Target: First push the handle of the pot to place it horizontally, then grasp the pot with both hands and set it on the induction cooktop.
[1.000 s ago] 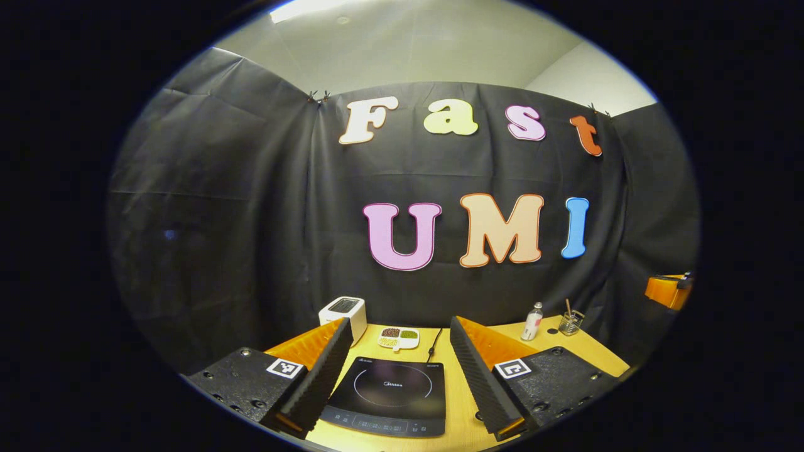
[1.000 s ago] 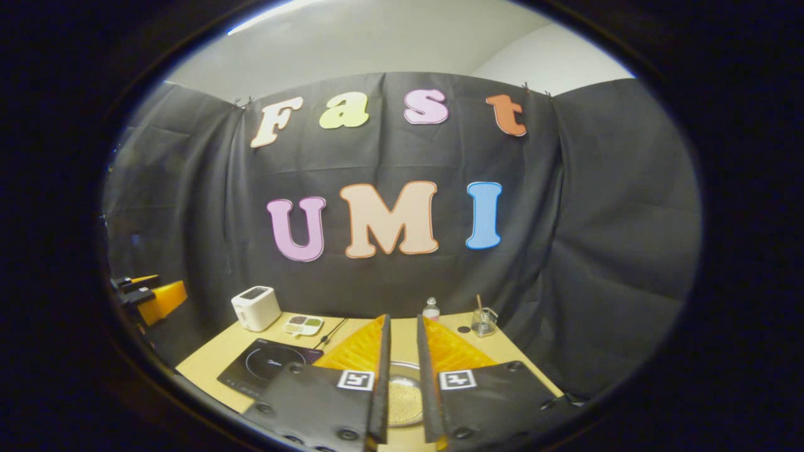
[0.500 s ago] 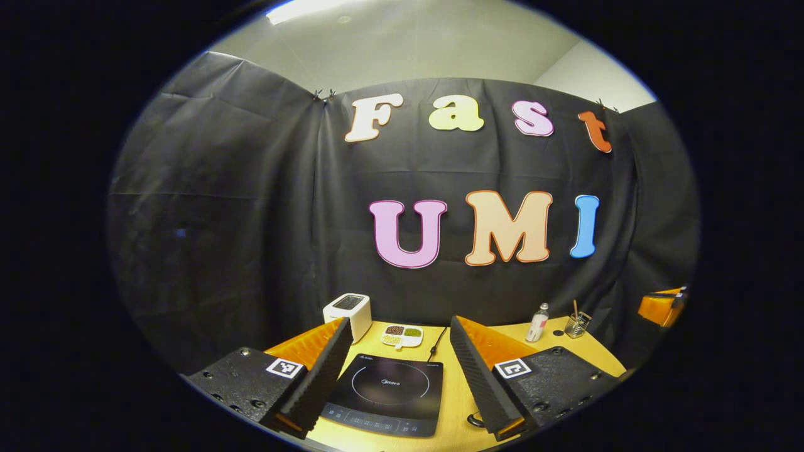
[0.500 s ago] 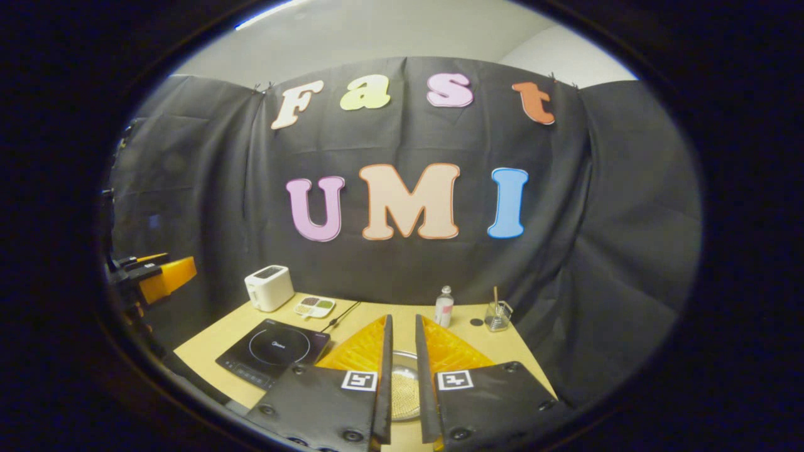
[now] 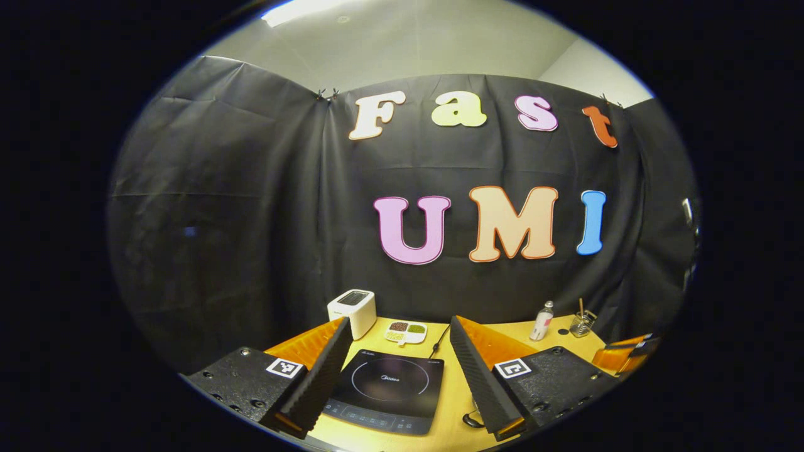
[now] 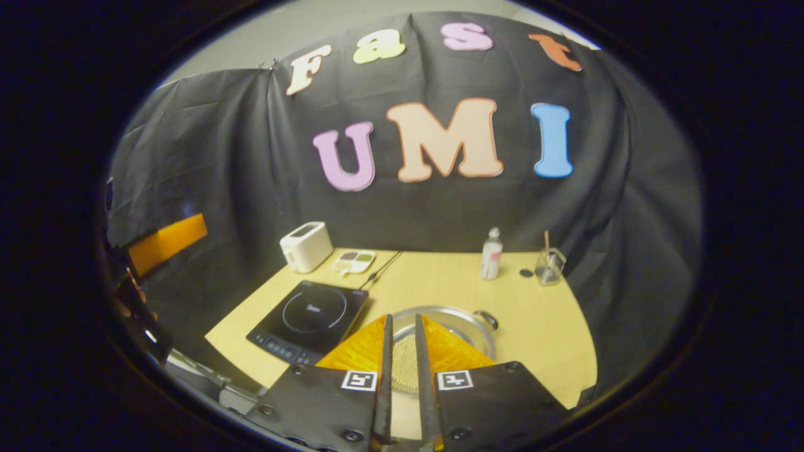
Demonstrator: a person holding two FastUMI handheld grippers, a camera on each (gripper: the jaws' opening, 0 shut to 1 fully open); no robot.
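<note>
Pot [image 6: 468, 323] beside induction cooktop [image 6: 309, 316], right gripper [image 6: 400, 386] above it

We are carrying the left gripper [image 5: 399, 320], whose two fingers [image 5: 320, 376] are tapering into long wedges, with inner faces showing fine sawtooth ridges. Each flat base plate is bearing a square black-and-white marker tag [image 5: 285, 368] and round, sunken screw heads [image 5: 257, 403]. The right gripper [image 6: 402, 317] is showing the same build: ribbed outer shells on thin-edged fingers [image 6: 440, 348], a square marker [image 6: 358, 380] on each plate and screws [image 6: 352, 434] along the near edge.
</note>
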